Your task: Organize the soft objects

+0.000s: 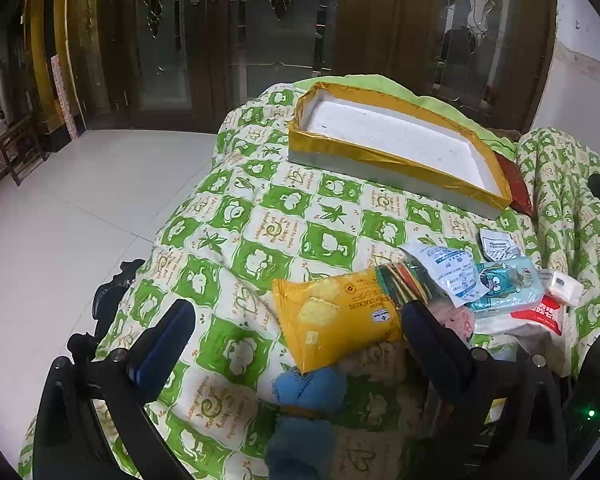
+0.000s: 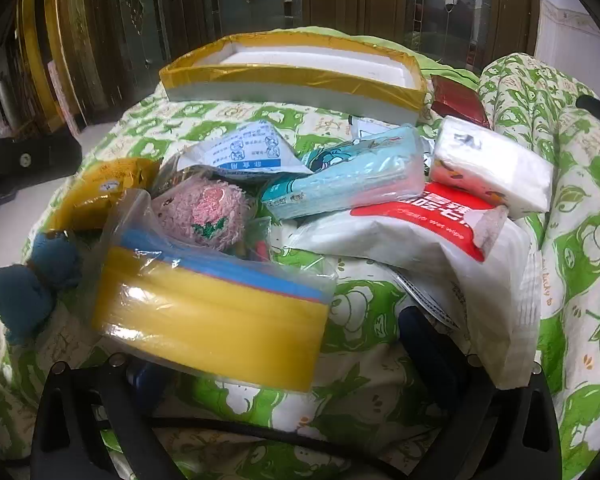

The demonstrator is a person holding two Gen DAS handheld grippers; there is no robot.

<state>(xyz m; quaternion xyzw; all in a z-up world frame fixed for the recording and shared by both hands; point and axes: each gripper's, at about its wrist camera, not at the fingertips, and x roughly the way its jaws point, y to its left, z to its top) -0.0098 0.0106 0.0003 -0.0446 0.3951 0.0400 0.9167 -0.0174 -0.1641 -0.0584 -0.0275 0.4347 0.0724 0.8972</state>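
The soft things lie in a heap on a green and white quilt (image 1: 259, 216). Behind them sits a white foam tray (image 1: 384, 136) with gold tape on its rim, and nothing is in it yet — that looks like the place to put them.

The left hand-held gripper (image 1: 300, 332) has its two jaws wide apart, with nothing clamped. The yellow cracker bag (image 1: 336, 312) lies between them, close against the right jaw. The right hand-held gripper (image 2: 283, 360) is wide apart too and grips nothing; the pack of sponges (image 2: 215, 304) lies just in front of it.

All of these look light. The cracker bag is puffy and crinkly, so it may slip — and the crackers inside would break under a hard squeeze. Best to pinch it across the middle, gently. The sponges are squashy, but their clear wrap looks slick. The pink fluffy ball (image 2: 203, 212) and the blue woolly toy (image 1: 308, 400) should squash and be easy to grip anywhere. The blue tissue pack (image 2: 340, 184) and the white tissue pack (image 2: 492, 168) are soft blocks; take them across the short side.

The cracker bag says "CRACKERS" upside down. The white and red pack (image 2: 420, 224) says "wet wipe". Other writing is too small to read.
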